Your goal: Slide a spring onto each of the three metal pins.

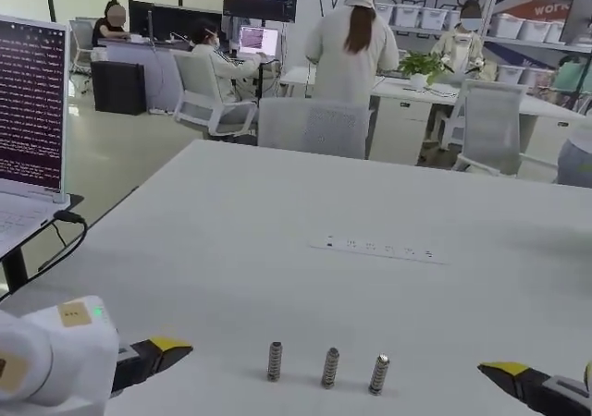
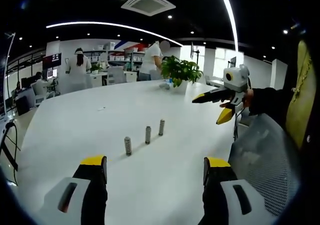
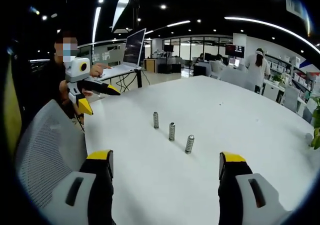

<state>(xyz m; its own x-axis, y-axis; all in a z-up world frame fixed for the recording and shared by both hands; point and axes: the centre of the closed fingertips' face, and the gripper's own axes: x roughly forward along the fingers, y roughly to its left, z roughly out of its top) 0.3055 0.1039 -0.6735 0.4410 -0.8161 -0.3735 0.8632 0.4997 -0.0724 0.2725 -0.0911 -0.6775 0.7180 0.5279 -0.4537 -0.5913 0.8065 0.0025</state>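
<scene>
Three upright metal pins stand in a row near the table's front edge, each with a spring around it: the left pin (image 1: 275,361), the middle pin (image 1: 330,368) and the right pin (image 1: 379,374). The same row appears in the left gripper view (image 2: 147,134) and the right gripper view (image 3: 171,131). My left gripper (image 2: 155,168) is open and empty, hovering left of the row, its yellow tip (image 1: 166,347) apart from the pins. My right gripper (image 3: 166,163) is open and empty, to the right of the row, tip (image 1: 504,371) well away.
The white table (image 1: 277,240) carries a flat power strip (image 1: 379,248) further back. A laptop (image 1: 28,120) with a cable stands at the left edge. Office chairs (image 1: 314,128) and several people are beyond the table. A potted plant (image 2: 181,71) sits at the far end.
</scene>
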